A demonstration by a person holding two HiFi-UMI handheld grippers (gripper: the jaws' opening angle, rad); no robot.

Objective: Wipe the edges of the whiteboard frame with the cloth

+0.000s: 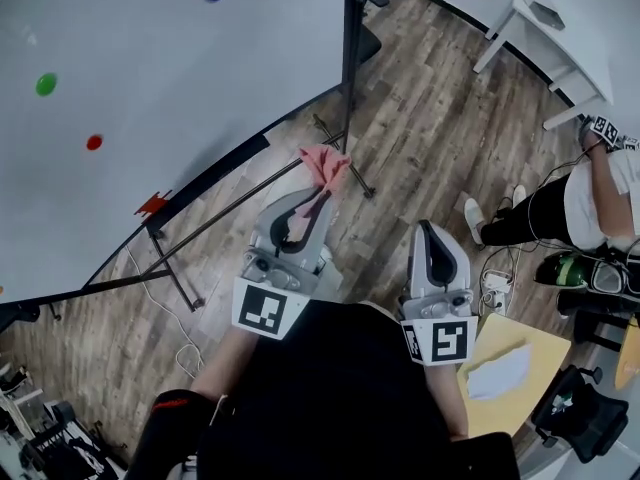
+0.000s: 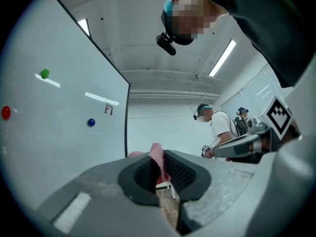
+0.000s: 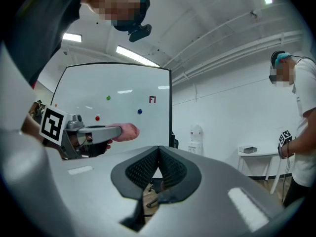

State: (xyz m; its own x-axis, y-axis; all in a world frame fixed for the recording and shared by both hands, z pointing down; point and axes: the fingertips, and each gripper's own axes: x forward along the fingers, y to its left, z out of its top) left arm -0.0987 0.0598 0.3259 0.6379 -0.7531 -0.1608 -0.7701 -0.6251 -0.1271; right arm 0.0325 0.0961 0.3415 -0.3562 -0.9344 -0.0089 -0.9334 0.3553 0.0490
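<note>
My left gripper (image 1: 316, 196) is clamped on the pink cloth (image 1: 324, 164), which sticks out past its tips. The whiteboard frame (image 1: 349, 58) is just ahead, apparently not touched. My right gripper (image 1: 426, 230), alongside, is closed on nothing. I judge the wiping is all left to do.

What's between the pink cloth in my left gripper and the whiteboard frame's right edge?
Nothing. In the right gripper view, only open air separates the pink cloth, pinched by the left gripper, from the frame's right edge.
</note>
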